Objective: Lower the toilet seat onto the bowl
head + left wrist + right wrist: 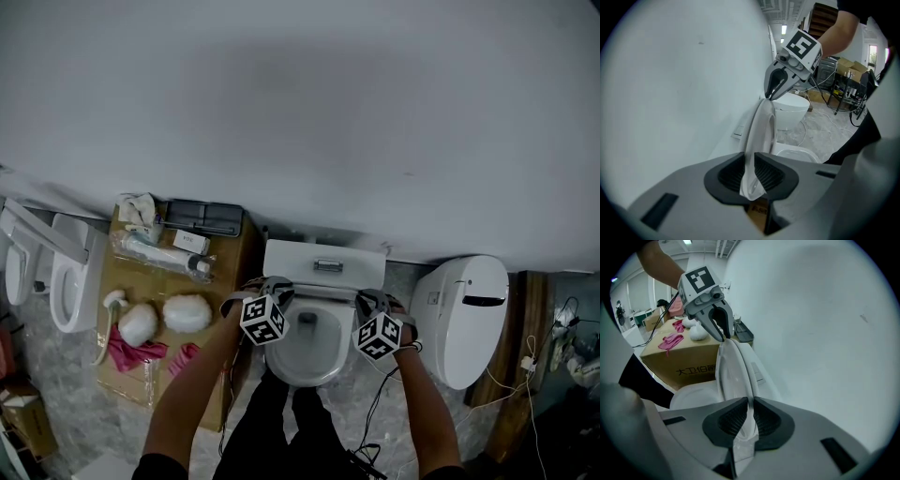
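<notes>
Upright toilet seat (pixel 731 376), raised above the bowl (pixel 302 373), stands edge-on between both pairs of fingers: right gripper (pixel 751 420) clamped on its rim, left gripper (pixel 752 176) seemingly pressing it too

A person reaches forward and down with both bare forearms, left arm (pixel 192 394) and right arm (pixel 427 412) roughly parallel. The left gripper (pixel 270 286) and right gripper (pixel 372 300) face each other at about the same height. Each has its fingers (pixel 731 176) clamped on an opposite edge of the upright toilet seat (pixel 733 366).
</notes>
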{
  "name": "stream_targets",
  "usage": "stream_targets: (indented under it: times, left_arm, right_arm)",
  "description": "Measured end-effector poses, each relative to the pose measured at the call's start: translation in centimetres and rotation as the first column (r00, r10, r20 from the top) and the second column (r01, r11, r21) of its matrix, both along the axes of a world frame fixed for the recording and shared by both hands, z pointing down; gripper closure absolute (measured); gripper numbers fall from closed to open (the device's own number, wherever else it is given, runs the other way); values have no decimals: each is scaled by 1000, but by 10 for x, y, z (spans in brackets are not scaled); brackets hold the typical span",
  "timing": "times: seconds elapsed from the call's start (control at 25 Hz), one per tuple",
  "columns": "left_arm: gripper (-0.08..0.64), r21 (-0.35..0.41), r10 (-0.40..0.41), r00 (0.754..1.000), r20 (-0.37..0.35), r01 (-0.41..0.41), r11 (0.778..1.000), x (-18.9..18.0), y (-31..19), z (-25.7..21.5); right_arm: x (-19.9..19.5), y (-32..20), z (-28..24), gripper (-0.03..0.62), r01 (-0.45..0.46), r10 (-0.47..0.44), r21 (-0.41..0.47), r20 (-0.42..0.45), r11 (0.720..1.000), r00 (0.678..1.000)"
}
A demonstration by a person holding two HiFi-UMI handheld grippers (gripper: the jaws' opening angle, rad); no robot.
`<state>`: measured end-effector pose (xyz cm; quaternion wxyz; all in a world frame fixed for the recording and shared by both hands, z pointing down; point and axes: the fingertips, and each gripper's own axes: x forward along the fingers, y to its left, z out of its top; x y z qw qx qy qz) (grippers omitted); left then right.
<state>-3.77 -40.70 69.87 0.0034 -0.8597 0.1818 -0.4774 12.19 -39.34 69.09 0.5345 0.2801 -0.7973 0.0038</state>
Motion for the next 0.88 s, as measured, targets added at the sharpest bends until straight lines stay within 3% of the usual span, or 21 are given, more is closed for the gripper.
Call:
stream_targets:
  times: [0.32, 0.6, 0.88]
  left_arm:
    - [491, 0, 34, 999, 6, -34, 999, -1, 17, -2]
    - [492, 7, 89, 993, 80, -89, 996, -2, 44, 9]
    - [505, -7, 142, 981, 134, -142, 990, -4, 77, 15]
  right_arm:
    - [-2, 13, 3, 529, 48, -50, -50, -32, 998, 998]
    - [-7, 45, 5, 531, 125, -124, -148, 17, 981, 992]
    - [-10, 80, 9, 531, 196, -194, -171, 27, 966, 981]
